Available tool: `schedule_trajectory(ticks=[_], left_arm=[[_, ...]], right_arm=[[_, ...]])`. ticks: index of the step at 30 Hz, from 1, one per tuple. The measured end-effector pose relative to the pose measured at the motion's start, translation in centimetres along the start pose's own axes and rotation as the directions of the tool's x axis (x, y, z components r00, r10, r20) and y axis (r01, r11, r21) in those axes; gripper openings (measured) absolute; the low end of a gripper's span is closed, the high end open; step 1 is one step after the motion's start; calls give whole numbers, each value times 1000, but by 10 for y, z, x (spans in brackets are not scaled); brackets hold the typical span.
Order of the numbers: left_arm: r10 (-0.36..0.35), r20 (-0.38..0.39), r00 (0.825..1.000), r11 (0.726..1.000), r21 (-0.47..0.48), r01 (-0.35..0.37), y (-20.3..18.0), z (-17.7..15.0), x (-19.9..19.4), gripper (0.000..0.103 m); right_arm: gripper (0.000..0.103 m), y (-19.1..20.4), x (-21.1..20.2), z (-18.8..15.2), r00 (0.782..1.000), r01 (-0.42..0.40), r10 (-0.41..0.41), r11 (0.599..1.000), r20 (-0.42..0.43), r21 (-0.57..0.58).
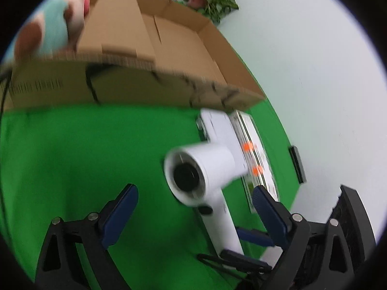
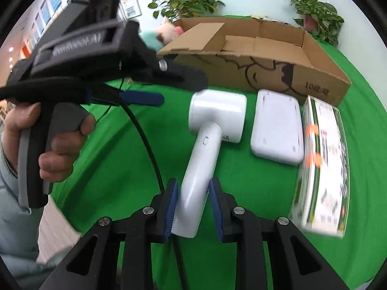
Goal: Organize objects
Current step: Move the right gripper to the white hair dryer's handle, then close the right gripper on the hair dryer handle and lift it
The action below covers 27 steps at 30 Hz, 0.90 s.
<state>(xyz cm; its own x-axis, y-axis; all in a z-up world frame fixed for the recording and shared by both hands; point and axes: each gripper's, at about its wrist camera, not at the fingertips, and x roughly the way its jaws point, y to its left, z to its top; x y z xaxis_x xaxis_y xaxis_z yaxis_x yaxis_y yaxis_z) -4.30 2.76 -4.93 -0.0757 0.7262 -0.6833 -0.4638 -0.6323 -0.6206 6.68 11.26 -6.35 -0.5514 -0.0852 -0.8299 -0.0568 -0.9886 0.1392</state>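
Right hand-held gripper (image 2: 192, 203) is clamped on the handle of the white plastic hair dryer (image 2: 212, 130), which lies on the green-covered bench (image 2: 121, 169) before the open brown cardboard box (image 2: 266, 55). Only the left wrist view shows the left hand-held gripper (image 1: 193, 207) spread wide, empty.

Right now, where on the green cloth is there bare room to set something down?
Bare green cloth lies left of the hair dryer, in front of the cardboard box. Crowded right: white device, printed carton.
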Motion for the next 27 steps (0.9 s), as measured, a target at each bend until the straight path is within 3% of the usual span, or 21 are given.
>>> schedule_trajectory(ticks=[2, 3, 4, 9, 11, 13, 16, 22, 27], left_arm=[[-75, -26, 997, 997, -39, 74, 1, -13, 6, 95], [-104, -33, 994, 993, -56, 102, 2, -15, 9, 95], [-130, -42, 991, 989, -74, 127, 2, -16, 12, 95], [-200, -60, 978, 973, -126, 191, 4, -13, 25, 93], [-207, -57, 977, 970, -143, 197, 5, -11, 28, 88], [-205, -57, 977, 969, -154, 194, 4, -11, 31, 87], [-215, -69, 974, 964, -174, 200, 1, -14, 35, 85], [-217, -81, 973, 960, -201, 198, -4, -26, 41, 71], [-135, -74, 988, 966, -233, 115, -3, -33, 41, 42]], right_arm=[[39, 0, 0, -10, 1000, -5, 5, 1000, -23, 2], [59, -1, 1, -13, 1000, -9, 9, 1000, -26, 4], [68, -1, 1, -14, 1000, -19, 19, 1000, -24, 9], [64, 3, 9, -11, 998, -62, 62, 998, -13, 7], [56, 6, 11, -10, 998, -57, 57, 998, -10, 5], [41, 5, 13, -11, 999, -38, 38, 999, -9, 15], [29, 2, 16, -15, 1000, -13, 14, 1000, -11, 25], [27, 5, 14, -27, 1000, -19, 19, 999, -5, 40], [27, 5, 14, -30, 999, -37, 38, 997, -1, 69]])
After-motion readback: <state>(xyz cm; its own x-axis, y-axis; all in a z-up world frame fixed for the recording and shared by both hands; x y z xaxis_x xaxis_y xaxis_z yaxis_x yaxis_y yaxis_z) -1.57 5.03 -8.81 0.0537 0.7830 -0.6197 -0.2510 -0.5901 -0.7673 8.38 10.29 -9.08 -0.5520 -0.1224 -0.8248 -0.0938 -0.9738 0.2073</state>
